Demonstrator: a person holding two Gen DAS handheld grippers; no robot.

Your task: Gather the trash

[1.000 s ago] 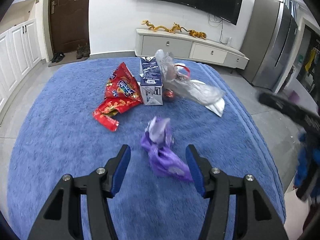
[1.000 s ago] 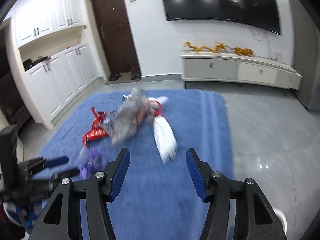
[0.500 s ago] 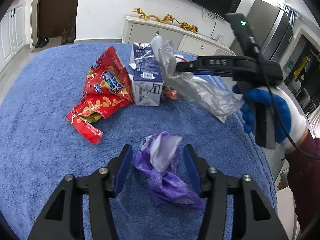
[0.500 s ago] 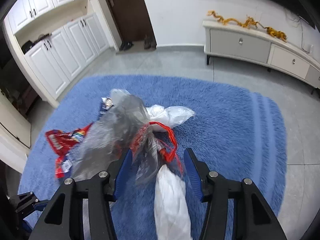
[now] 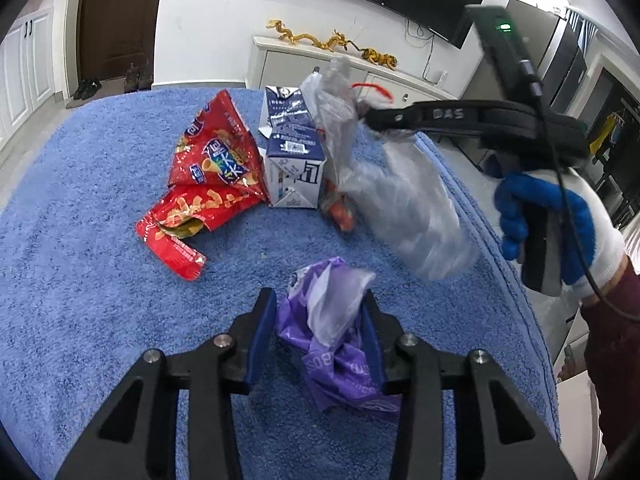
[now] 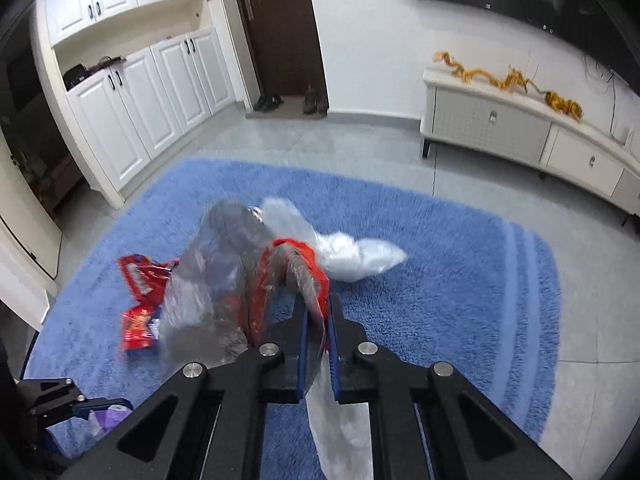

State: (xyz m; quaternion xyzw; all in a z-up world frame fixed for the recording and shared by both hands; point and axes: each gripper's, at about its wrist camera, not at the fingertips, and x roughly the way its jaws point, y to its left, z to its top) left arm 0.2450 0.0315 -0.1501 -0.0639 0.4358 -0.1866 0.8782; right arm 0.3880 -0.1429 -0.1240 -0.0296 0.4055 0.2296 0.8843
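Observation:
Trash lies on a blue rug. My left gripper is closed around a crumpled purple wrapper, which fills the gap between its blue pads. My right gripper is shut on a clear grey plastic bag with red handles and lifts it off the rug; the bag also shows in the left wrist view, hanging from the right gripper. A red snack bag and a blue-and-white milk carton lie further back.
A small orange item lies beside the carton. A white plastic bag lies on the rug past my right gripper. A white TV cabinet and white cupboards line the walls; grey tile floor surrounds the rug.
My left gripper closed in on the purple wrapper. My right gripper shut on the clear bag's handle and raised it; the bag swings.

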